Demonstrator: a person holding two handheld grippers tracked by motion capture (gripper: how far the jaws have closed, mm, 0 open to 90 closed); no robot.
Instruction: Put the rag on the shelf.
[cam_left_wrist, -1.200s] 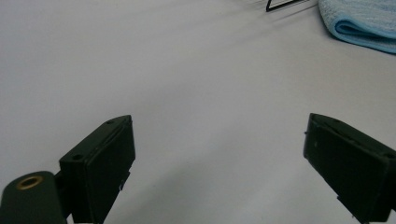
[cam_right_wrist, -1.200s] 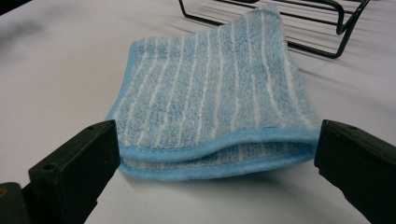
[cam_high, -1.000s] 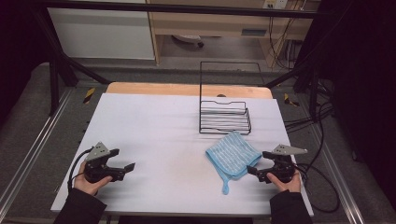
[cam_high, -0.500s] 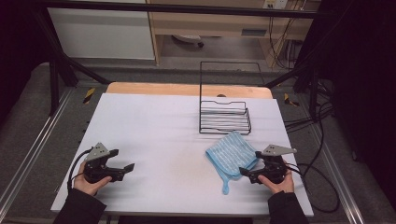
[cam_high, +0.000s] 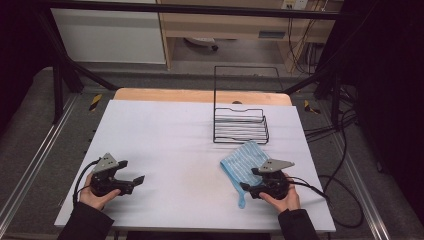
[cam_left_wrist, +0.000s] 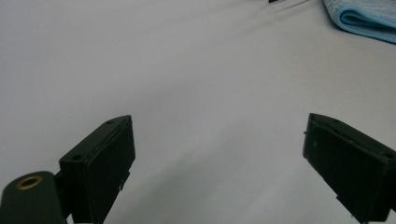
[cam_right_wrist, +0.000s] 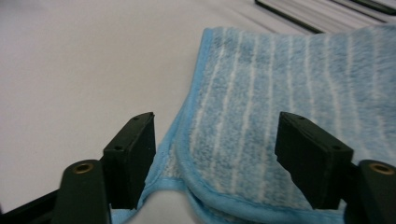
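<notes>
White table (cam_high: 165, 135) under dim lab light, a folded blue towel (cam_high: 242, 162) lying right of centre in the high view.

My right gripper (cam_high: 245, 187) straddles the towel's near folded edge, jaws just closing, cloth between them, pads not yet pressing. A black wire rack (cam_high: 240, 125) stands just above the towel. At lower left my left gripper (cam_high: 140, 179) rests with jaws spread wide over bare table.

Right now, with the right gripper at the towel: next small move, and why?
Probably finish closing the right gripper. Its jaws have just been closing and straddle the folded edge of the blue towel, but its pads do not look pressed on the cloth yet.
</notes>
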